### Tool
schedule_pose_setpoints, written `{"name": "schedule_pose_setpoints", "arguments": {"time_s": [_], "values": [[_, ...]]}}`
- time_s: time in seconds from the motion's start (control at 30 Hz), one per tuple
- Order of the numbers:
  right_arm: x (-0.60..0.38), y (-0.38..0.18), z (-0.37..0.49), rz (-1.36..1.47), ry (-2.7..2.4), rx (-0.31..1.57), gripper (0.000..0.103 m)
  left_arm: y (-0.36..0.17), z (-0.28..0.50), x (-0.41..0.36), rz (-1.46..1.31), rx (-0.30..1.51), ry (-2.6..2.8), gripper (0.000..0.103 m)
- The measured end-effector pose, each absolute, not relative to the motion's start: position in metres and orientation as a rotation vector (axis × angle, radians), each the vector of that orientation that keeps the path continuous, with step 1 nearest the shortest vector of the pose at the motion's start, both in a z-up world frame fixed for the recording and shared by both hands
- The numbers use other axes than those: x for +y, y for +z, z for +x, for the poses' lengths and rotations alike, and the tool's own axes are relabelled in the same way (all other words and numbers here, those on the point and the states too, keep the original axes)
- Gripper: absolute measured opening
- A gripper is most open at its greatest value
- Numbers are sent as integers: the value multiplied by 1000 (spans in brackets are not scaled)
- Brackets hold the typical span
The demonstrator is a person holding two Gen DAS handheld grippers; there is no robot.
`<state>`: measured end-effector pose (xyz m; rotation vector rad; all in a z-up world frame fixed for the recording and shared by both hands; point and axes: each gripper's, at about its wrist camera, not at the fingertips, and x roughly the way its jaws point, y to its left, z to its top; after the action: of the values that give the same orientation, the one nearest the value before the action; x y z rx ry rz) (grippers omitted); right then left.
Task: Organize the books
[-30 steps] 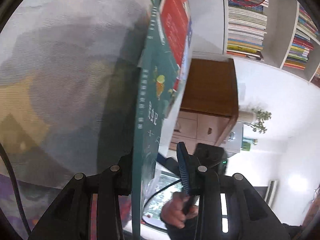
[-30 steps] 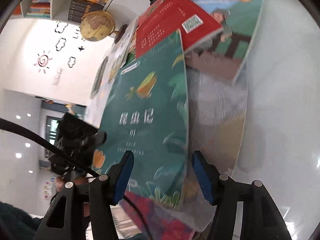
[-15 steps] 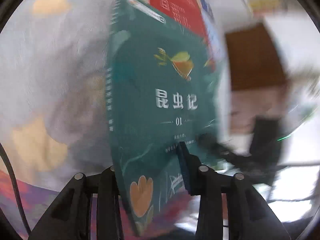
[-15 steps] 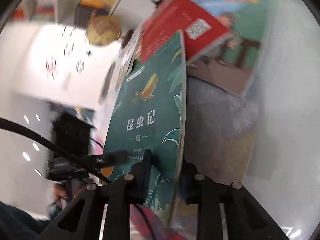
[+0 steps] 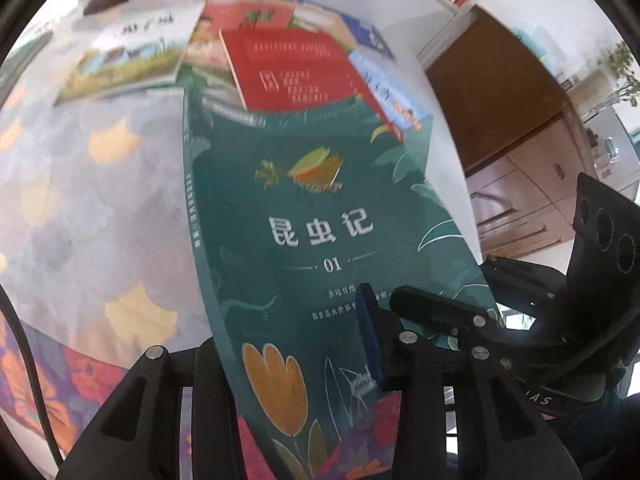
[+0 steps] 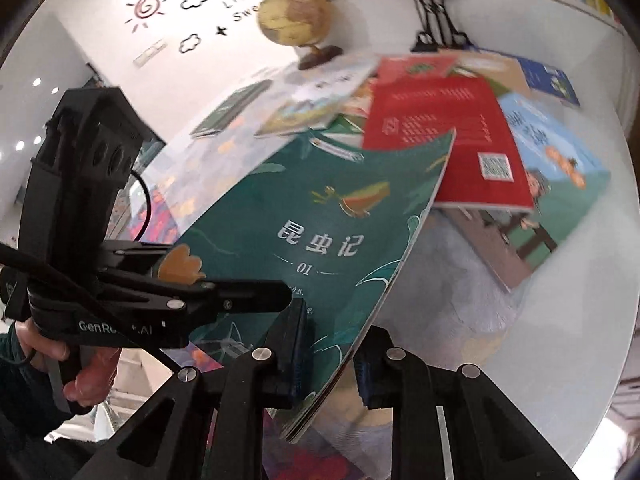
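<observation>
A green book (image 5: 312,200) with a yellow insect and white title on its cover is lifted off the table, its far end against a red book (image 5: 296,68). My left gripper (image 5: 288,332) grips its near spine corner, one finger under, one pad on the cover; the jaws are opening slightly with the book still between them. In the right wrist view the green book (image 6: 320,220) has its near page edge pinched by my right gripper (image 6: 332,332), which is shut. The left gripper's body (image 6: 168,304) comes in from the left in a person's hand (image 6: 80,368).
A heap of picture books lies beyond: the red book (image 6: 440,128), a blue one (image 6: 560,168), a landscape one (image 5: 124,60). A globe (image 6: 292,16) and black stand (image 6: 436,12) are at the table's far end. A wooden cabinet (image 5: 512,120) stands right.
The right gripper's jaws closed onto the green book's page edge. Both grippers rose and rolled, turning the book from edge-on to cover facing the cameras.
</observation>
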<state>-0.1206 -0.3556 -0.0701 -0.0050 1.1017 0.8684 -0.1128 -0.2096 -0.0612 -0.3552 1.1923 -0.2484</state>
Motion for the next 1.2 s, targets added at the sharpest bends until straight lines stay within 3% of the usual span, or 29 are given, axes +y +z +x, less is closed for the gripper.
{"name": "schedule_pose_setpoints", "arguments": {"time_s": [0.43,0.87,1.2], "values": [[-266,-12,-106,-67,941,948,22,-10,-115,-100,-375,1037,-205,35],[-17,24,-34,-110,991,848,25,22,-60,158,-383,913,-119,38],[135,5,39,-58,987,878,26,-4,3,293,-417,884,-97,38]]}}
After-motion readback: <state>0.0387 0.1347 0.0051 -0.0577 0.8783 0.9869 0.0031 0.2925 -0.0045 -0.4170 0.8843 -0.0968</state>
